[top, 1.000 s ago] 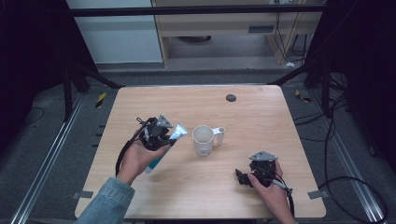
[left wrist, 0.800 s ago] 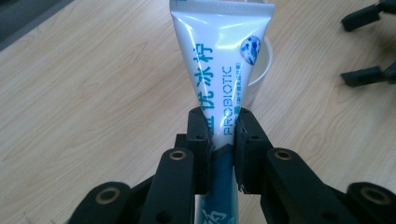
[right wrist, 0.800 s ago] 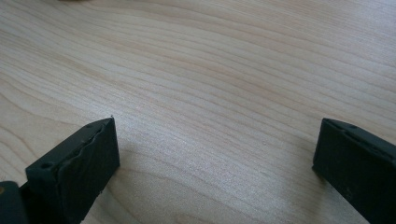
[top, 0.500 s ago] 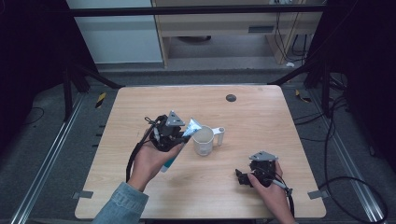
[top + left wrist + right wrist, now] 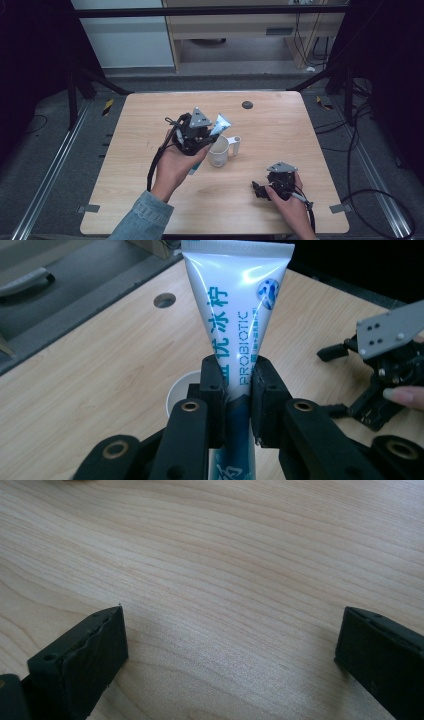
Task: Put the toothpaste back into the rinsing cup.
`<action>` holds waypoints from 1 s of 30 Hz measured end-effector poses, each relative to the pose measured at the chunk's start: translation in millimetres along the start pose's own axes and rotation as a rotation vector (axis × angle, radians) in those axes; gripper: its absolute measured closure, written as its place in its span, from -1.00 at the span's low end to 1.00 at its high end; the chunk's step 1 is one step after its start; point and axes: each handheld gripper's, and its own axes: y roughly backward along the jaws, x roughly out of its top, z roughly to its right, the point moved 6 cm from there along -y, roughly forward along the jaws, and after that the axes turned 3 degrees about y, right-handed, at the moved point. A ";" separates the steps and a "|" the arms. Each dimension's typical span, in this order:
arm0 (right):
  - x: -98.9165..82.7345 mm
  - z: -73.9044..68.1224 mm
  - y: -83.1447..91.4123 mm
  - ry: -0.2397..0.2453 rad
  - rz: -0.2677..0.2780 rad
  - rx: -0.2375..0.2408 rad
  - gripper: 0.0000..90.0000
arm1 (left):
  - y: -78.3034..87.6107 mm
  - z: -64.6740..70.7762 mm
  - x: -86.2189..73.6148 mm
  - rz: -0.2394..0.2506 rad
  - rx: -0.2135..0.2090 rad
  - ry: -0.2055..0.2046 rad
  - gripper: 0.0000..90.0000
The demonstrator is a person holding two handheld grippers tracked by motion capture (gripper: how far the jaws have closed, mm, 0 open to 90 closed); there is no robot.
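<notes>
Two grippers over the wooden table [image 5: 280,120]. The left gripper [image 5: 236,390] pinches a white-and-blue toothpaste tube [image 5: 239,300] at mid-length, held above the white mug [image 5: 218,151], crimped end up. The right gripper [image 5: 260,191] rests on the table near the front right, jaws spread wide, nothing between them.

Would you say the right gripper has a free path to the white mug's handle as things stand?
Probably yes: the right gripper rests open on the table, with bare wood between it and the mug, whose handle faces its side. The left gripper holds the toothpaste tube above the rim.
</notes>
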 end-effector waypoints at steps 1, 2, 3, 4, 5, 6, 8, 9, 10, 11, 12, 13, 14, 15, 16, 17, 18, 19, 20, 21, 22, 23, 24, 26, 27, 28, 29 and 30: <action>0.0 0.0 0.0 0.000 0.000 0.000 -0.99 | 0.0 0.0 0.0 0.000 0.000 0.000 0.74; 0.0 0.0 0.0 0.000 0.000 0.000 -0.99 | -0.9 2.3 5.4 0.014 0.005 0.000 0.73; 0.0 0.0 0.0 0.000 0.000 0.000 -0.99 | -0.9 2.3 5.4 0.014 0.005 0.000 0.74; 0.0 0.0 0.0 0.000 0.000 0.000 -0.99 | -2.3 4.6 10.8 0.033 0.007 0.005 0.73; 0.0 0.0 0.0 0.000 0.000 0.000 -0.99 | -2.3 4.6 10.8 0.033 0.007 0.005 0.73; 0.0 0.0 0.0 0.000 0.000 0.000 -0.99 | -3.3 6.5 15.7 0.048 0.014 0.005 0.73; 0.0 -0.1 0.0 -0.001 0.000 0.000 -0.99 | -4.6 7.5 20.1 0.062 0.019 0.003 0.73; 0.0 -0.1 0.0 -0.001 0.000 0.000 -0.99 | -5.2 7.7 21.9 0.066 0.024 0.007 0.73; -0.1 -0.4 0.1 -0.004 -0.002 0.001 -0.99 | -5.5 7.1 23.4 0.073 0.029 0.005 0.73; -0.1 -0.3 0.1 -0.003 -0.001 0.002 -0.99 | -6.7 7.2 24.8 0.076 0.029 0.012 0.73; -0.1 -0.3 0.1 -0.003 -0.001 0.001 -0.99 | -8.1 7.3 26.1 0.083 0.029 0.022 0.73; -0.1 -0.3 0.1 -0.003 -0.001 0.001 -0.99 | -9.6 7.1 27.0 0.086 0.027 0.023 0.73; -0.1 -0.3 0.1 -0.002 -0.002 0.003 -0.99 | -11.2 6.9 27.5 0.085 0.027 0.027 0.73; -0.3 -0.1 0.1 0.001 -0.003 0.003 -0.99 | -12.8 6.5 27.8 0.087 0.027 0.031 0.73; -0.3 -0.1 0.1 0.001 -0.003 0.003 -0.99 | -12.8 6.5 27.8 0.087 0.027 0.031 0.73; -0.3 0.0 0.1 0.002 -0.003 0.002 -0.99 | -14.6 6.0 27.8 0.086 0.026 0.031 0.73; -0.3 0.0 0.1 0.001 -0.002 0.002 -0.99 | -16.6 5.8 28.1 0.091 0.028 0.038 0.74; -0.3 0.1 0.1 0.002 -0.003 0.002 -0.99 | -19.4 4.3 28.0 0.094 0.037 0.041 0.73; -0.3 0.2 0.1 0.004 -0.003 0.002 -0.99 | -19.4 4.3 28.0 0.094 0.037 0.041 0.73; -0.3 0.1 0.1 0.002 -0.002 0.004 -0.99 | -20.8 1.9 28.3 0.100 0.054 0.043 0.73; -0.3 0.0 0.2 0.000 -0.003 0.003 -0.99 | -21.4 0.8 28.6 0.108 0.058 0.047 0.73; -0.3 0.0 0.2 0.001 -0.003 0.003 -0.99 | -22.4 0.1 29.0 0.118 0.059 0.055 0.73; -0.4 0.3 0.2 0.003 -0.004 0.002 -0.99 | -22.8 -1.0 29.1 0.123 0.063 0.057 0.74; -0.4 0.2 0.2 0.002 -0.003 0.002 -0.99 | -24.3 -2.1 30.0 0.141 0.074 0.065 0.74; -0.3 0.0 0.2 0.001 -0.003 0.004 -0.99 | -24.3 -2.1 30.0 0.141 0.074 0.065 0.74; -0.3 0.0 0.2 0.001 -0.003 0.004 -0.99 | -24.9 -2.4 30.5 0.150 0.077 0.067 0.74; -0.3 0.0 0.2 0.000 -0.003 0.003 -0.99 | -25.8 -2.3 30.9 0.150 0.074 0.067 0.74; -0.3 0.0 0.2 0.000 -0.003 0.004 -0.99 | -26.9 -1.4 31.9 0.162 0.066 0.068 0.74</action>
